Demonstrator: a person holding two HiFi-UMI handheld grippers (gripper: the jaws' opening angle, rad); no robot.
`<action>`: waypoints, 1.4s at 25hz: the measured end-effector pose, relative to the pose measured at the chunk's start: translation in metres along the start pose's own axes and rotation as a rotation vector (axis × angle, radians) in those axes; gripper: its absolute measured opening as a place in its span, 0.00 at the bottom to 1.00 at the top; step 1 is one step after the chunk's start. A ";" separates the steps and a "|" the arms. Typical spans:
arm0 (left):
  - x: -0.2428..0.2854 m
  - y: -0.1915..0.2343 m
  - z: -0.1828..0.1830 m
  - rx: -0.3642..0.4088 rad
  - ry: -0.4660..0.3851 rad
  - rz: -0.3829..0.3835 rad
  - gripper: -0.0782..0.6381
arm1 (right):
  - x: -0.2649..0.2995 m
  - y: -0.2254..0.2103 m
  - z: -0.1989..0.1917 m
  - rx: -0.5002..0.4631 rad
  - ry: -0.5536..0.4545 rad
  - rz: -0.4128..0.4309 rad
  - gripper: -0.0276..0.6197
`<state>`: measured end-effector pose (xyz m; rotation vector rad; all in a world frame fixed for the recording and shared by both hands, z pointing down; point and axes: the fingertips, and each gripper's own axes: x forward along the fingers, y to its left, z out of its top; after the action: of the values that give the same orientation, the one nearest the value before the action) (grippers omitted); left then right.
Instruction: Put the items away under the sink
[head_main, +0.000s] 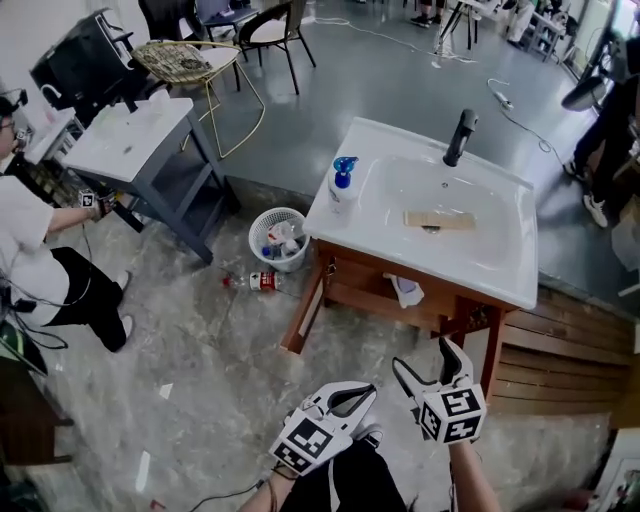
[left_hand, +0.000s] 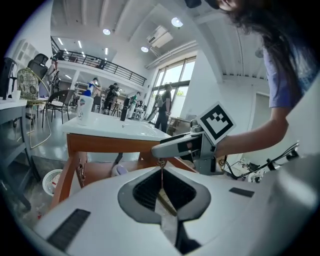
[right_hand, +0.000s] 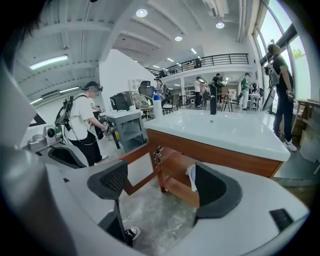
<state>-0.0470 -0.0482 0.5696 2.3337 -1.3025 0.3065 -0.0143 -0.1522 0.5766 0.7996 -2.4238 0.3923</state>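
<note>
Bottle (head_main: 342, 182) stands upright on the left rim of the sink (head_main: 500, 270), well ahead of both claws, nearer the left gripper (head_main: 352, 398), jaws pressed together on nothing; the right gripper (head_main: 423, 360) gapes empty.

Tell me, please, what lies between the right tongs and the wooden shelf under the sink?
Only bare floor lies between the right tongs and the shelf, as the right gripper view shows.

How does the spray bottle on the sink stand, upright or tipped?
Upright: the spray bottle stands on its base on the sink rim, blue head uppermost.
</note>
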 end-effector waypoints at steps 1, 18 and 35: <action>-0.005 -0.005 0.005 0.007 0.003 -0.002 0.13 | -0.008 0.004 0.005 0.002 -0.006 0.007 0.72; -0.043 -0.044 0.086 0.078 -0.036 0.023 0.13 | -0.127 0.029 0.056 0.146 -0.106 0.043 0.64; -0.060 -0.104 0.122 0.098 -0.109 0.118 0.13 | -0.202 0.023 0.065 0.145 -0.235 0.041 0.23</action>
<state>0.0066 -0.0148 0.4103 2.3883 -1.5135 0.2903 0.0806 -0.0700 0.4036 0.9035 -2.6573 0.5210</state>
